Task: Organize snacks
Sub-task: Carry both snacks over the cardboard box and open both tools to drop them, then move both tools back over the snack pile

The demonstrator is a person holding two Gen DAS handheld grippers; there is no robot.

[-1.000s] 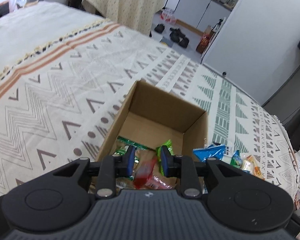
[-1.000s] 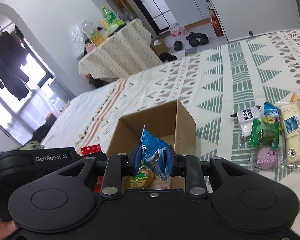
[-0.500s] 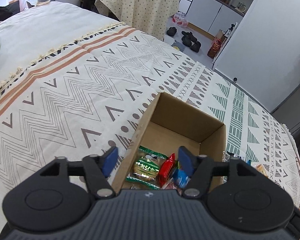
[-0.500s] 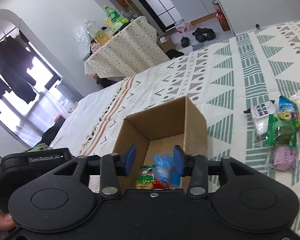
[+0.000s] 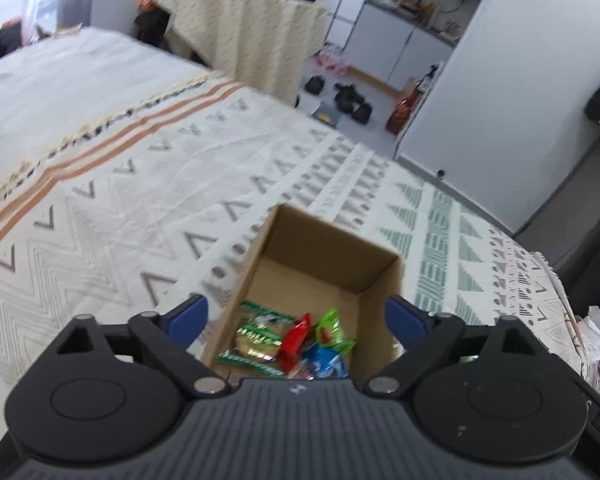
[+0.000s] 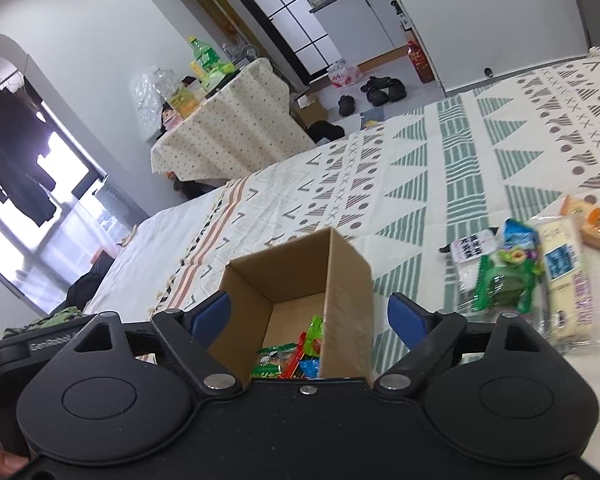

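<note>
- Sitting on the patterned bedspread [image 5: 148,184], the open cardboard box [image 5: 328,248] holds a small heap of snack packets at its near end; the far half of its floor is bare.
- In the left wrist view the heap shows a green-wrapped biscuit pack [image 5: 258,338], a red packet [image 5: 296,336], a green packet [image 5: 334,330] and a blue packet [image 5: 324,362], all lying loose and overlapping.
- The left gripper [image 5: 296,316] hangs above the box with its jaws spread wide, having just been opening; nothing is between them, and each blue pad stands outside the box walls.
- The right gripper [image 6: 310,314] also has its jaws wide after just opening, empty, straddling the box's near corner [image 6: 348,280].
- More snacks lie on the bedspread to the right of the box, apart from it: a green pack [image 6: 504,280], a long pale pack [image 6: 566,276], a white pack [image 6: 472,250] and an orange-topped one [image 6: 596,224], clustered and partly overlapping.
- A strip of bare cloth runs between box and cluster; left of the box the bedspread lies open to its fringed edge [image 5: 100,128].
- Beyond the bed stand a cloth-covered table [image 6: 228,132] and shoes [image 6: 380,90] on the floor.
</note>
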